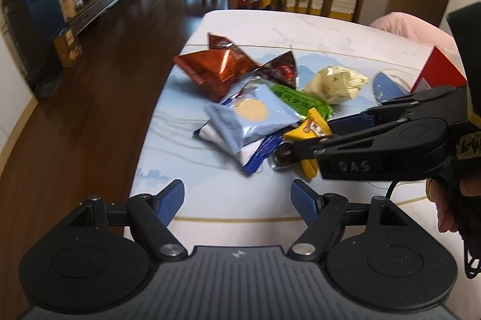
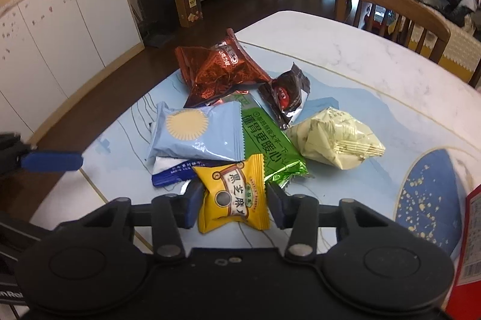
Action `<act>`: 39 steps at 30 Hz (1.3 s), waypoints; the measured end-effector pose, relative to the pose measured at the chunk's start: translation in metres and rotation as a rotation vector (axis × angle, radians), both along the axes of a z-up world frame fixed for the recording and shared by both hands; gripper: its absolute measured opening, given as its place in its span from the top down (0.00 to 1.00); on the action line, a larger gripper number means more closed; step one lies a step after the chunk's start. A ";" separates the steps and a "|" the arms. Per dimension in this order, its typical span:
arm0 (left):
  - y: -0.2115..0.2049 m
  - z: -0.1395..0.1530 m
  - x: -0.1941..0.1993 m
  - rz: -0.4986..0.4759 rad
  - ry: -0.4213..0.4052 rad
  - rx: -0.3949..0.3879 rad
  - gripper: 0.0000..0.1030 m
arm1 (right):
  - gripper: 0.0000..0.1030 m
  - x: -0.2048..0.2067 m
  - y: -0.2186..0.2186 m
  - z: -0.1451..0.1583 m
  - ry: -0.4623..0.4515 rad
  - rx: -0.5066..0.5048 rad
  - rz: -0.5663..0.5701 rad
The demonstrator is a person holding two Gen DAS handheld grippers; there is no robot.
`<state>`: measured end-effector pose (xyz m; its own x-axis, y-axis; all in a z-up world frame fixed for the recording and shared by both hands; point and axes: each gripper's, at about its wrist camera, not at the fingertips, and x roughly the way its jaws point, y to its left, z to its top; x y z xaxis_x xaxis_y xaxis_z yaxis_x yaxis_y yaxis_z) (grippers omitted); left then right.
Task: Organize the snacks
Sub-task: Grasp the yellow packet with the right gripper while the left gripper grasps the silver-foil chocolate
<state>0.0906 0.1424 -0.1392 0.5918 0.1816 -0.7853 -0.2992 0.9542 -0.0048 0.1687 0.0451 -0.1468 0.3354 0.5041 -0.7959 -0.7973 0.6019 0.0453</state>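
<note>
fingers of the right gripper (image 2: 234, 204) slope down at the lower centre of its view, pads touching both sides of the yellow snack packet (image 2: 234, 196), pinching it at the near edge of the snack pile (image 2: 240, 124) on the table (image 2: 345, 49). the left gripper (image 1: 237, 201) hovers spread and empty at the bottom of its view, short of the pile.

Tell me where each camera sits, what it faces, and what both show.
Left wrist: on the left gripper, angled down at the snack pile; open jaws, the right gripper and a hand show.
Right wrist: on the right gripper, angled down; its jaws flank the yellow packet, and a left gripper finger shows.
Shared: the light blue packet, the yellow packet, the table.
</note>
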 end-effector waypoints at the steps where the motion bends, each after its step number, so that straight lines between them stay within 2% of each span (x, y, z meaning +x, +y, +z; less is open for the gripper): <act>1: -0.002 0.000 0.003 -0.013 0.000 0.007 0.25 | 0.60 0.000 0.000 0.000 -0.004 0.002 0.004; 8: -0.018 -0.004 0.019 -0.103 -0.006 0.041 0.25 | 0.67 0.002 -0.013 0.006 -0.002 0.017 -0.002; 14: -0.034 -0.008 0.036 -0.197 -0.021 0.066 0.25 | 0.68 0.011 -0.045 0.011 0.017 0.032 -0.075; 18: -0.042 -0.013 0.050 -0.257 -0.018 0.051 0.25 | 0.68 0.016 -0.068 0.015 0.044 0.053 -0.134; 24: -0.042 -0.025 0.070 -0.282 0.024 -0.005 0.25 | 0.68 0.015 -0.088 0.016 0.074 0.079 -0.190; 28: -0.043 -0.028 0.070 -0.287 0.031 -0.013 0.25 | 0.68 0.012 -0.096 0.016 0.084 0.087 -0.207; 33: -0.053 -0.027 0.066 -0.336 0.043 -0.068 0.25 | 0.68 0.011 -0.105 0.016 0.097 0.092 -0.224; 37: -0.058 -0.028 0.070 -0.291 0.030 0.021 0.25 | 0.68 0.011 -0.110 0.014 0.105 0.091 -0.238; 39: -0.055 -0.032 0.076 -0.274 0.048 0.030 0.26 | 0.68 0.011 -0.111 0.012 0.106 0.088 -0.243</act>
<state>0.1664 0.0872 -0.1710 0.5843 0.0434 -0.8104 -0.0292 0.9990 0.0324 0.1792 -0.0663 -0.1346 0.3716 0.4879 -0.7898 -0.6183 0.7647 0.1815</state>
